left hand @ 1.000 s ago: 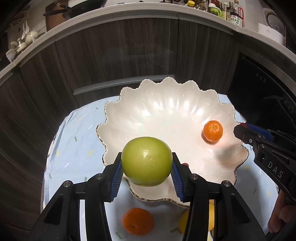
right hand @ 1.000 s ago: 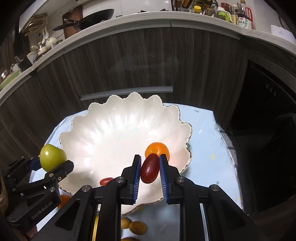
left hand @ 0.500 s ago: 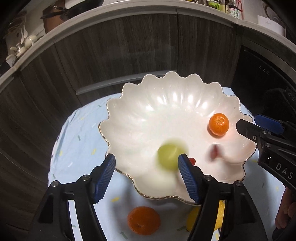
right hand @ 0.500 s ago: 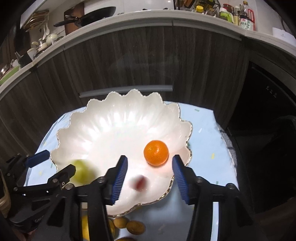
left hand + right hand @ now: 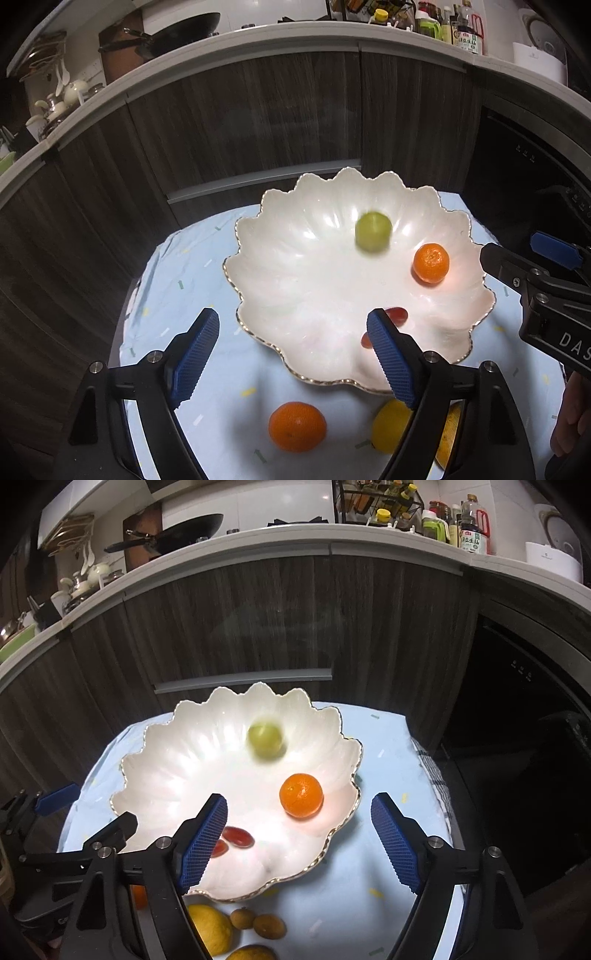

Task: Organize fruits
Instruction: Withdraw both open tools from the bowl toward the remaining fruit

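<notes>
A white scalloped bowl [image 5: 295,280] [image 5: 170,753] sits on a pale blue cloth. In it a blurred green apple [image 5: 373,232] [image 5: 265,737] rolls toward the far side. An orange mandarin [image 5: 430,263] [image 5: 301,795] and two small red fruits [image 5: 397,314] [image 5: 238,837] also lie in the bowl. My left gripper [image 5: 291,354] hangs over the bowl's near rim, jaws opening, nothing between them. Over the bowl's right rim is my right gripper [image 5: 299,843], jaws likewise opening and empty.
On the cloth in front of the bowl lie a mandarin [image 5: 297,426], a yellow lemon [image 5: 389,428] [image 5: 212,934] and two small brown fruits [image 5: 269,926]. Dark wooden cabinets [image 5: 258,122] rise close behind, with a cluttered counter above. A dark appliance [image 5: 524,746] stands at the right.
Both grippers opened and let go. The green apple dropped from the left one and rolled across the bowl; the red fruit fell from the right one into the bowl. Both grippers drew back.
</notes>
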`<act>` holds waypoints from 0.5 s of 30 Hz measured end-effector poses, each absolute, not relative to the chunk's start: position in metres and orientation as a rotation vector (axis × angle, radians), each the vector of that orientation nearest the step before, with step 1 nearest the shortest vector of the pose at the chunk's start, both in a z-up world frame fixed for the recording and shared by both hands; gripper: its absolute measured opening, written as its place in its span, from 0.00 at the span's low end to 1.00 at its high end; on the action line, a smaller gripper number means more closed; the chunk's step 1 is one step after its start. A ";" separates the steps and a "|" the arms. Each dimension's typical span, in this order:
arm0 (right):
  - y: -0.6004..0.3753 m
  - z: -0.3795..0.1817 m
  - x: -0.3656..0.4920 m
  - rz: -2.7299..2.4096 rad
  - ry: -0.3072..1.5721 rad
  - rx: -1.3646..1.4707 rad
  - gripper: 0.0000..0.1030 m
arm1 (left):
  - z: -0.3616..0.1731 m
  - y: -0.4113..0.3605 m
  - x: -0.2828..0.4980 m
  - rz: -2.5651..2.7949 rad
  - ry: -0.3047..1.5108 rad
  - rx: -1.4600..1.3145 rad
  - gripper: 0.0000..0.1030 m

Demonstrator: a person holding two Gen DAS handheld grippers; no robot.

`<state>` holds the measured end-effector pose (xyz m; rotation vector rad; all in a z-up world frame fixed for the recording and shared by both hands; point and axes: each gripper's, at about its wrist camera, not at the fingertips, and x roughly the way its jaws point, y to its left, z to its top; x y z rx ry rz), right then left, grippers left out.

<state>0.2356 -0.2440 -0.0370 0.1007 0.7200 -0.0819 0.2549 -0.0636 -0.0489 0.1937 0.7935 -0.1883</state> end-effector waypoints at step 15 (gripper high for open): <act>-0.242 -0.016 0.200 -0.086 0.687 0.098 0.78 | -0.021 -0.054 0.219 -0.176 0.740 0.192 0.80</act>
